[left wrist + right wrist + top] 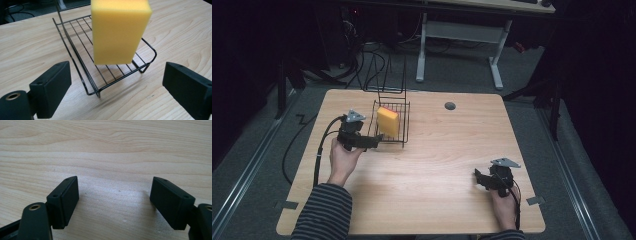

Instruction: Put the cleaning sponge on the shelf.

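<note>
While its jaws stand apart with nothing between them, the left gripper (374,142) sits just short of the wire rack (75,53), in which the yellow sponge (119,31) stands on end straight ahead. Well apart across the wooden table (437,160), the right gripper (478,176) rests with jaws spread over bare wood.
</note>
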